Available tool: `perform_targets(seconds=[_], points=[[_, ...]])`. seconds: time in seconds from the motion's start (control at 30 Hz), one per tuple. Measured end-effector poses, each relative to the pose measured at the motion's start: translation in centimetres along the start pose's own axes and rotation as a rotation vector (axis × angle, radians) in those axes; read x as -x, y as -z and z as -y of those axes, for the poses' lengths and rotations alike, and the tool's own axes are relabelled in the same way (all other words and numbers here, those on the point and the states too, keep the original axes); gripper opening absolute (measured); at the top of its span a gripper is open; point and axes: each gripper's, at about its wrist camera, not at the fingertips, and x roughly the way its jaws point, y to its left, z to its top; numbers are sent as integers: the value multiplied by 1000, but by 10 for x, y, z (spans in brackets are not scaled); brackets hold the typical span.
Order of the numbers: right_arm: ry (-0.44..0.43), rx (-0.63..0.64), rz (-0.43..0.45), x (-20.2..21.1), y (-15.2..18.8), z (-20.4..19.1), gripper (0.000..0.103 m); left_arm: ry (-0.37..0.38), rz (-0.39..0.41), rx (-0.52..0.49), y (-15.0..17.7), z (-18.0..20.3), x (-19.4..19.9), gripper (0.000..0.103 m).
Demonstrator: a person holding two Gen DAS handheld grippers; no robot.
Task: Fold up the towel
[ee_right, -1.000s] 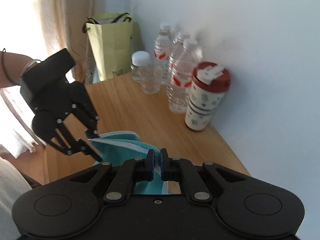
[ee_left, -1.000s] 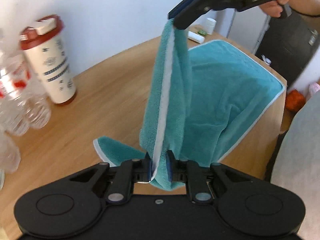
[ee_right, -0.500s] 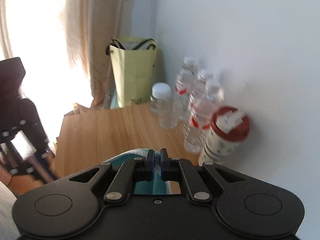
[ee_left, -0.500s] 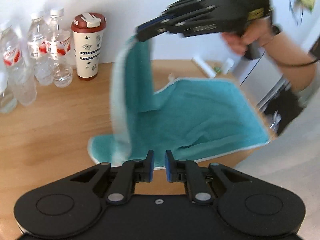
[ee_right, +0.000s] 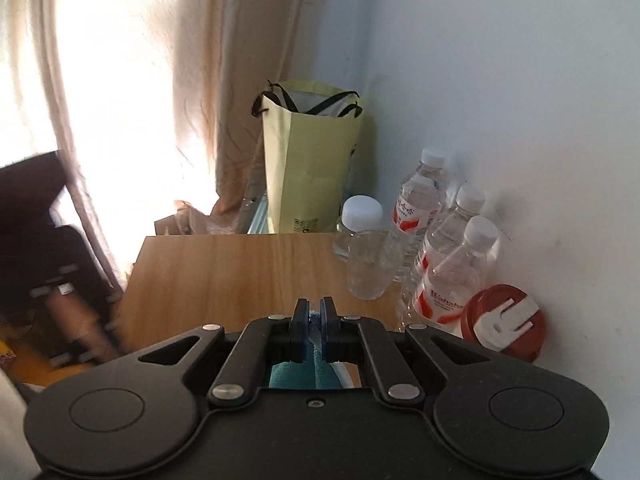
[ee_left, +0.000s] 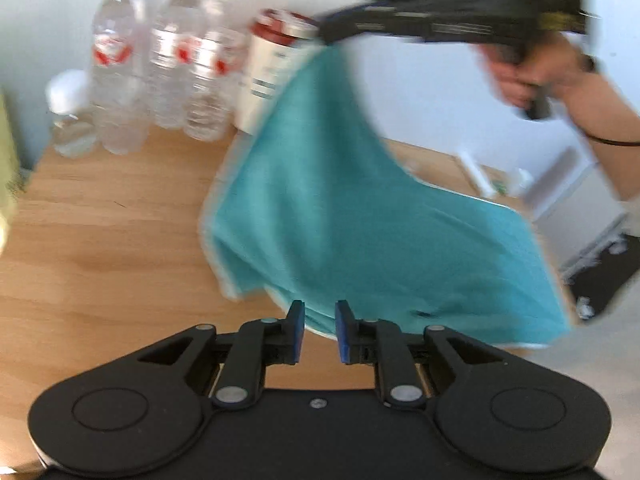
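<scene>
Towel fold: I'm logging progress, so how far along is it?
Early. Done: nothing folded flat yet. In hand: the right gripper is shut on one edge of the teal towel, lifting it above the wooden table while the rest drapes down. The left gripper is open and empty. Left: lay the edge over, align, flatten.

The left wrist camera is looking from close above the table point(ee_left: 100, 240) toward the wall, catching the right gripper point(ee_left: 332, 34) raised ahead. The right wrist camera is looking along the table toward the curtain point(ee_right: 132, 92) corner (from higher up). Both are sharing the water bottles point(ee_left: 172, 60) and red-lidded cup point(ee_right: 502, 322).
</scene>
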Motion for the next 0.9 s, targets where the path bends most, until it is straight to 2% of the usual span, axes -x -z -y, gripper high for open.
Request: perform_targets(seconds=[0.03, 0.1, 0.23, 0.37, 0.47, 0.5, 0.57, 0.6, 0.67, 0.7, 0.8, 0.9], points=[[9, -2, -16, 4, 2, 0, 6, -20, -4, -7, -1, -8, -10, 34], [13, -13, -33, 13, 6, 1, 6, -28, -26, -9, -3, -22, -28, 34], [28, -71, -25, 26, 10, 3, 6, 42, -61, -57, -8, -35, -66, 38], [40, -102, -20, 38, 12, 1, 6, 43, -109, -114, -12, -40, -98, 38], [45, -120, -23, 43, 12, -2, 6, 69, -104, -117, -17, -45, -111, 38], [46, -126, -23, 45, 12, -2, 6, 91, -87, -116, -20, -46, -113, 37], [55, -136, -26, 47, 13, -2, 6, 114, -45, -133, -21, -43, -112, 21], [62, -140, -31, 46, 13, -1, 6, 112, -18, -153, -21, -41, -112, 2], [82, -145, -36, 46, 13, 1, 6, 119, -8, -180, -20, -36, -111, 2], [94, -146, -36, 46, 13, 2, 6, 151, -17, -171, -19, -35, -110, 2], [132, -149, -34, 45, 12, 6, 6, 243, 7, -52, -13, -40, -99, 2], [176, -138, -13, 43, 10, 9, 6, 254, 50, -21, -3, -34, -76, 2]])
